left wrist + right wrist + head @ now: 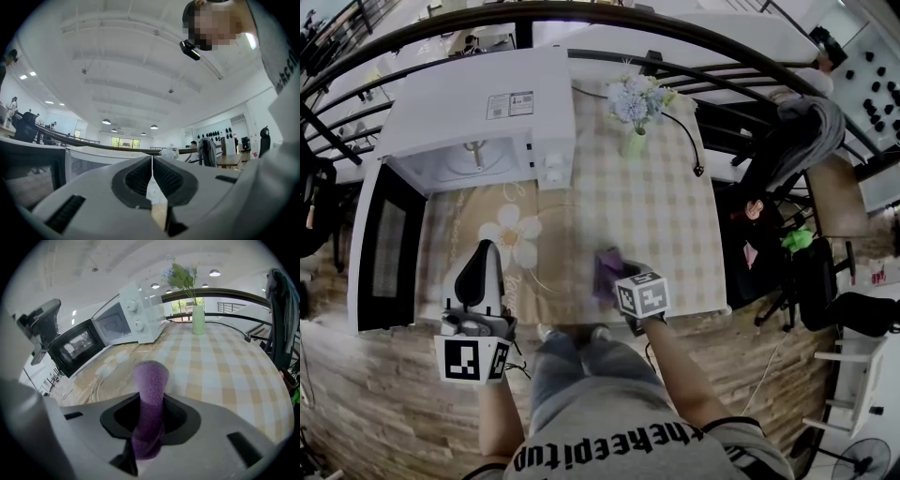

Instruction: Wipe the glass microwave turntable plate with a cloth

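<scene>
The glass turntable plate (528,264) lies flat on the checked table, its faint round rim showing over a flower print (105,373). My left gripper (486,247) points away from me at the plate's left side with its jaws shut (151,161); nothing shows between them, and I cannot tell if it touches the plate. To the plate's right, my right gripper (617,277) is shut on a purple cloth (608,263), which sticks up out of the jaws (149,380) a little above the table.
A white microwave (487,103) stands at the back left, its door (384,244) swung open toward me. A vase of flowers (635,108) and a black cable (686,145) are at the back. Chairs with clothes (806,141) stand beyond the right edge.
</scene>
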Available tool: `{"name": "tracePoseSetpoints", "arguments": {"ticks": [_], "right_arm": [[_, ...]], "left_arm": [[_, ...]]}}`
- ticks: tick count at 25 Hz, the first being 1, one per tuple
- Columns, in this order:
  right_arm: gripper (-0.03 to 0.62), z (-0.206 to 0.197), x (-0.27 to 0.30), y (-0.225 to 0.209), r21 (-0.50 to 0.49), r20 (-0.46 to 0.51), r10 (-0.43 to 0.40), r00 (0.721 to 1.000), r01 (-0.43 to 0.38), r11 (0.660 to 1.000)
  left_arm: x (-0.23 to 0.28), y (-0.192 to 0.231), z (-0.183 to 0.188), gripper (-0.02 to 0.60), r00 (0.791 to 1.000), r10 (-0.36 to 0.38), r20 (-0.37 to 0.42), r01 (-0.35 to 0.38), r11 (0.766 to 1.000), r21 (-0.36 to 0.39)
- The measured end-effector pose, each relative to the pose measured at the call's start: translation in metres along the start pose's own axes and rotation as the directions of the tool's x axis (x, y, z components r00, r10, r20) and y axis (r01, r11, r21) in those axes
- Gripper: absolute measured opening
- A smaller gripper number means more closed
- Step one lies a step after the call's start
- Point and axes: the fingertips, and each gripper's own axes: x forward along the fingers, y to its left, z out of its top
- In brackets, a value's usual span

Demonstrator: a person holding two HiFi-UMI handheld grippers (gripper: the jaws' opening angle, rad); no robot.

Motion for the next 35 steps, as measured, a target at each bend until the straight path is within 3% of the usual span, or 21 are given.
{"name": "tracePoseSetpoints", "arguments": {"ticks": [7, 11, 15, 21, 35], "right_arm": [[0.11, 0.001, 0.001, 0.001, 0.027, 0.008, 0.013, 1.0, -0.013, 1.0], [0.109, 0.017, -0.009, 0.008, 0.057, 0.091, 0.042, 0.995, -0.047, 0.997], [0.109, 0.04, -0.026, 0.014, 0.01, 0.182, 0.049, 0.982, -0.052, 0.999], [0.11, 0.072, -0.056, 0.018, -0.057, 0.294, 0.039, 0.955, -0.023, 0.998], [0.111, 0.137, -0.137, 0.034, -0.226, 0.517, 0.05, 0.854, 0.08, 0.971]], "left_arm": [[-0.004, 0.003, 0.002, 0.011, 1.0, 0.017, -0.002, -0.017, 1.0, 0.005], [-0.004, 0.002, 0.007, 0.011, 1.0, 0.023, 0.004, -0.023, 1.0, 0.008], [-0.004, -0.001, 0.013, 0.011, 1.0, 0.028, 0.014, -0.028, 0.999, 0.016], [-0.005, -0.007, 0.023, 0.011, 0.999, 0.033, 0.03, -0.033, 0.999, 0.028], [-0.006, -0.026, 0.045, 0.011, 0.998, 0.041, 0.052, -0.045, 0.997, 0.065]]}}
